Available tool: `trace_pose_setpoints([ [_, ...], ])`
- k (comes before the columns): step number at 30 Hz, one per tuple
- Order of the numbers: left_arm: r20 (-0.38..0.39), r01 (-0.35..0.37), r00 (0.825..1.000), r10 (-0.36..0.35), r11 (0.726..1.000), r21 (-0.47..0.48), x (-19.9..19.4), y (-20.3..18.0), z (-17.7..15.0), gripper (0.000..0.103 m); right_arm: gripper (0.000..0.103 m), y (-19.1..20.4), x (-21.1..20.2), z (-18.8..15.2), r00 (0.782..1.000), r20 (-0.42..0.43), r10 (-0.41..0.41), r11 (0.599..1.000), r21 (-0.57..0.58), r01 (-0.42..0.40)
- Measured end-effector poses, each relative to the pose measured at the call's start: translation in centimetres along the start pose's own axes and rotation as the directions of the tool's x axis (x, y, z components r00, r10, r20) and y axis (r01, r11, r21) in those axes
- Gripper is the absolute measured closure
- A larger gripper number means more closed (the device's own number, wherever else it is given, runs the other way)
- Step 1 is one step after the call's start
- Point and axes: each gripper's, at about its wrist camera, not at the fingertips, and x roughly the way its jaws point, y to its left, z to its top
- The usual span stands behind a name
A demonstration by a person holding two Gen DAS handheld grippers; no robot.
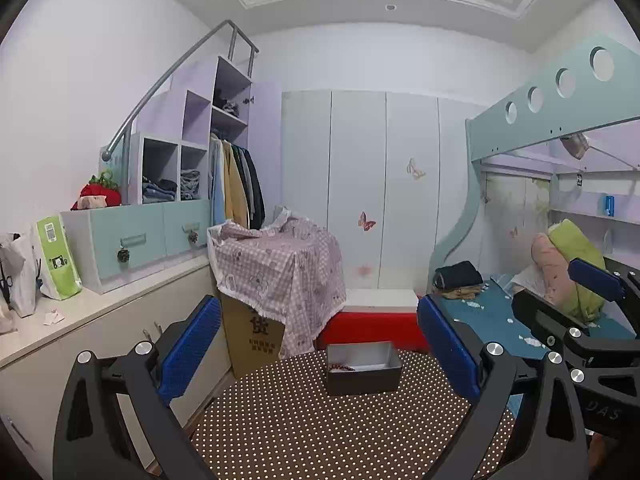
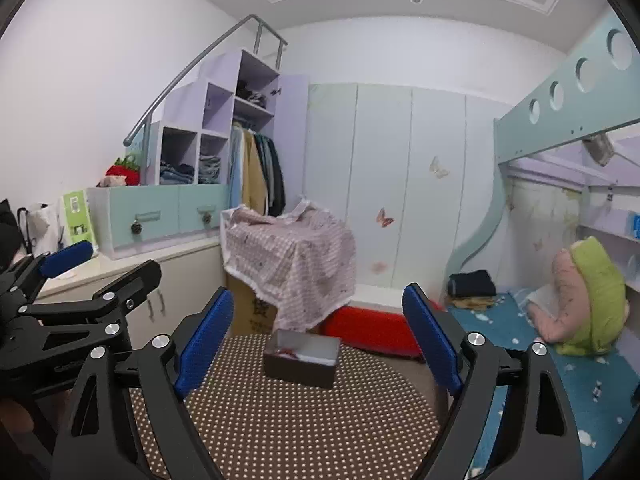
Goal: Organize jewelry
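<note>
On the dotted table (image 1: 320, 432), from left to right, the left gripper (image 1: 320, 344) gapes empty, the small dark box (image 1: 362, 368) holds a bead bracelet (image 1: 340, 369), probably light and slippery, best pinched across its strand, and the right gripper (image 2: 318, 336) gapes empty.

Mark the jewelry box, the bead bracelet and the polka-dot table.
jewelry box (image 1: 362, 378), left wrist view, front wall
bead bracelet (image 1: 341, 368), left wrist view, beads at the box's left rim
polka-dot table (image 2: 288, 420), right wrist view, bare top
</note>
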Motion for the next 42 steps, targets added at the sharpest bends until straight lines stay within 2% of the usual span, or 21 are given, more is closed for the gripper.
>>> trace_pose_setpoints([
  [7,0.034,-0.003,0.999,0.003,1.0,0.007,-1.1,-0.5,0.1,0.008,0.018,-0.2,-0.6,0.1,1.0,0.018,-0.012,1.0,0.001,0.012],
  [42,0.03,-0.006,1.0,0.005,1.0,0.007,-1.2,-0.6,-0.2,0.008,0.018,0.4,-0.8,-0.4,1.0,0.009,-0.013,1.0,0.001,0.013],
])
